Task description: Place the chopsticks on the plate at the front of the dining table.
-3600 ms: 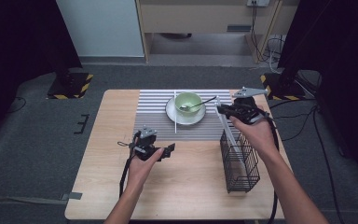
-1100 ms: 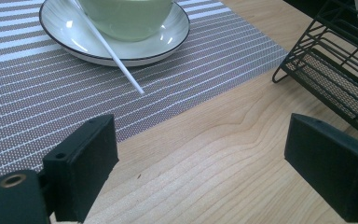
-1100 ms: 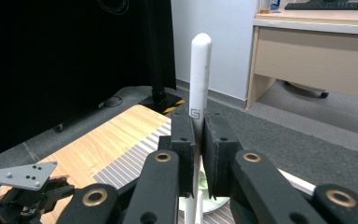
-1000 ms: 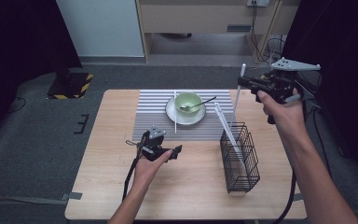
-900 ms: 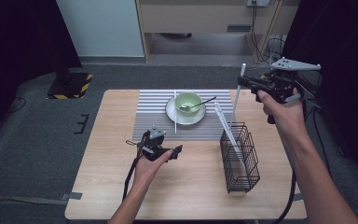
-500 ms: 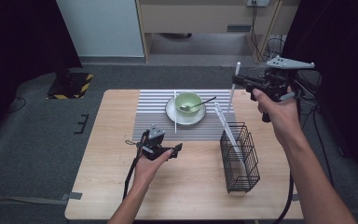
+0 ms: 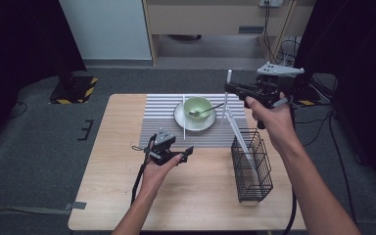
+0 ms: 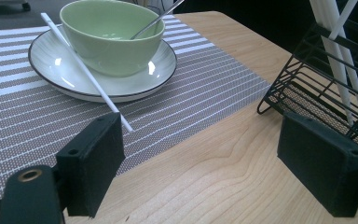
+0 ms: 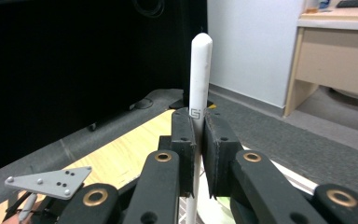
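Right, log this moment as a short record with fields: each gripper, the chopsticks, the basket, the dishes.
right gripper: shut on a white chopstick, held upright above the table's far right
left gripper: jaws apart and just closing a little, nothing between them, low over the wooden table
loose chopstick: leaning on the plate, tip on the striped mat
wire basket: black, holds one white chopstick leaning out
bowl: green, on the plate, spoon inside
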Demonstrator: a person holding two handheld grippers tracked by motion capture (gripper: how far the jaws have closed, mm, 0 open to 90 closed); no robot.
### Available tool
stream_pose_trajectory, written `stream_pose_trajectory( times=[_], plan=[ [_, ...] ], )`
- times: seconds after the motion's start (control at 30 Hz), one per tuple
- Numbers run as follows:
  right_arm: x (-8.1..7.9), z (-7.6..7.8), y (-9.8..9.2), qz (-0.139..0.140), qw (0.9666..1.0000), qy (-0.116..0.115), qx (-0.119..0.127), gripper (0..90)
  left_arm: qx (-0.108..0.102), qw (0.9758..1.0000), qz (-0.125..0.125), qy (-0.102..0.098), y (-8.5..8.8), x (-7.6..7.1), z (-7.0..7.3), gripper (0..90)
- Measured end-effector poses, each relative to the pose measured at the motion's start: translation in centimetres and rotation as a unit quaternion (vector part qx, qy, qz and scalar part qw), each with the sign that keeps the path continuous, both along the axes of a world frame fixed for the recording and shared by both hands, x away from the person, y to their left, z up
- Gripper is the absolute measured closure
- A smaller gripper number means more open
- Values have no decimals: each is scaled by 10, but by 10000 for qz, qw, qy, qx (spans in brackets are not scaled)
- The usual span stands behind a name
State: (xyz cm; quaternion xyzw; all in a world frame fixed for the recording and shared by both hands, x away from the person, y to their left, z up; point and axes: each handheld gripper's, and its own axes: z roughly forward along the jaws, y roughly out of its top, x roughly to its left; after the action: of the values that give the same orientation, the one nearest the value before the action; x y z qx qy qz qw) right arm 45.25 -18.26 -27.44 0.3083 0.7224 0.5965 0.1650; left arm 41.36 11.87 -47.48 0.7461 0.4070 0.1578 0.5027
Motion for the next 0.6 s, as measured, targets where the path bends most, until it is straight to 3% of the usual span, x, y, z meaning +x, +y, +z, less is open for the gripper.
stream_pose_trajectory(
  times=[0.1, 0.33, 0.6],
  plan=[
    [3, -4, 9, 73, 9999, 38, -57, 837, -27, 10000, -48, 53, -3, 2, 2, 141],
    [11, -11, 20, 101, 9998, 145, -83, 837, -90, 9998, -150, -57, -7, 3, 9, 139],
    [15, -16, 30, 166, 9996, 218, -37, 837, -384, 9991, -130, -112, -6, 7, 13, 163]
  ],
)
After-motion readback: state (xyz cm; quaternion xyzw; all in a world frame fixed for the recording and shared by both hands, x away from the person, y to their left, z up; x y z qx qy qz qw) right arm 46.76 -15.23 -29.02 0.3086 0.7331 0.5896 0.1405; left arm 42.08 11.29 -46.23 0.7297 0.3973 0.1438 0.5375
